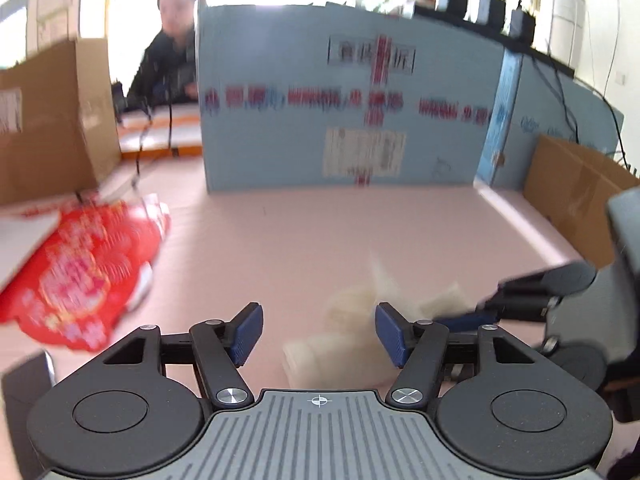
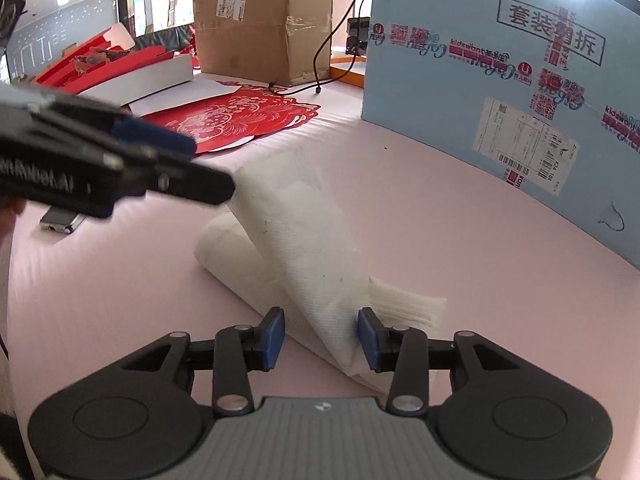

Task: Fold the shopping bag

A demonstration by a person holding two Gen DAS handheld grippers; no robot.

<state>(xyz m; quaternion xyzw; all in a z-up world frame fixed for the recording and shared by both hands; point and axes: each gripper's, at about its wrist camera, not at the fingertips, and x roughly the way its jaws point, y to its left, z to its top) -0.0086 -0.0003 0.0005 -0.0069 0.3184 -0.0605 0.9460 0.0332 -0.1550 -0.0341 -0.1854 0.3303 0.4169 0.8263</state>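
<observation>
The white shopping bag (image 2: 296, 232) lies partly folded on the pink table (image 2: 480, 280), one long flap laid diagonally over a rolled part. My right gripper (image 2: 322, 338) is open, its blue pads either side of the flap's near end without closing on it. In the blurred left wrist view my left gripper (image 1: 320, 332) is open just above the bag (image 1: 348, 320), with nothing held. The right gripper (image 1: 520, 300) reaches in from the right towards the bag. The left gripper (image 2: 172, 160) hovers over the bag's far left end.
A light blue carton (image 2: 500, 80) stands at the back of the table, with a brown cardboard box (image 2: 260, 20) and black cables to its left. Red paper cut-outs (image 2: 232, 120) lie at the far left. A small silver device (image 2: 62, 220) rests near the left edge. A person (image 1: 172, 48) sits behind.
</observation>
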